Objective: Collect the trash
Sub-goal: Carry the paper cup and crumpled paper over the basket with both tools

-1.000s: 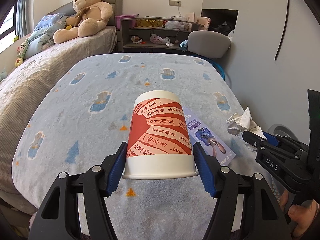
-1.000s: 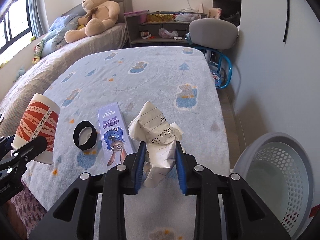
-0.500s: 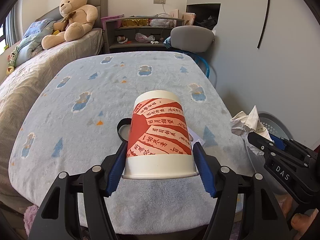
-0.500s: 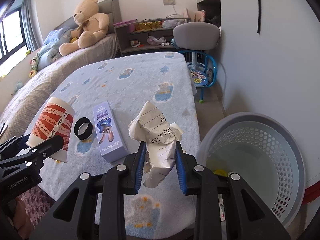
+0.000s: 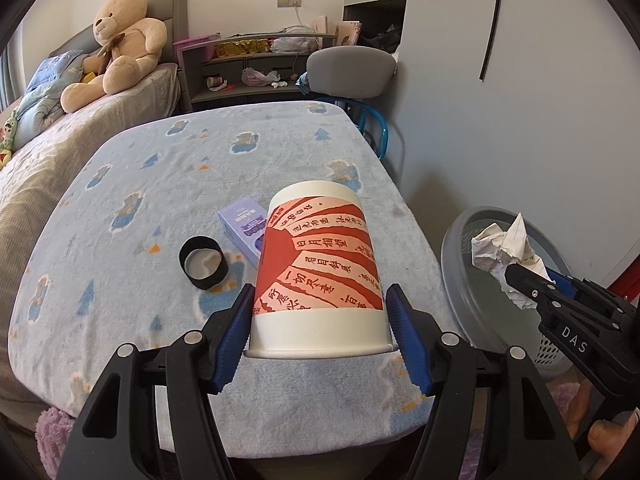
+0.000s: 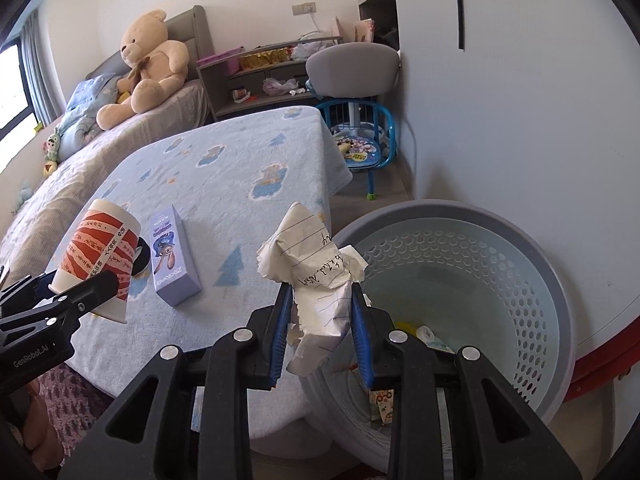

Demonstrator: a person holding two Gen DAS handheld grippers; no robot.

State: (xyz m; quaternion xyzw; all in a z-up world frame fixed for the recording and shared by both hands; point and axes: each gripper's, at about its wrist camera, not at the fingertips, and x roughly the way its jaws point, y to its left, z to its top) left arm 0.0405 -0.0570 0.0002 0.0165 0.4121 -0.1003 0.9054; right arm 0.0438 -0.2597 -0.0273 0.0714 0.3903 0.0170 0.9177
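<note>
Right gripper [image 6: 322, 328] clenched crumpled paper [image 6: 316, 276], bin [image 6: 560, 280] just beyond its fingertips: centre over opening, then release. Left gripper [image 5: 318, 334] gripped cup [image 5: 320, 264].

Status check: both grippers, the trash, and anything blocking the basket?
Left gripper shut on paper cup. Right gripper shut on crumpled paper, at basket rim. Nothing blocking.

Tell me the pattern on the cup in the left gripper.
White paper cup with red fan-shaped bands and dark script; clearest in the left wrist view.

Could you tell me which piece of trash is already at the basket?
The crumpled paper in the right gripper, at the basket's rim; the paper cup remains over the table.
</note>
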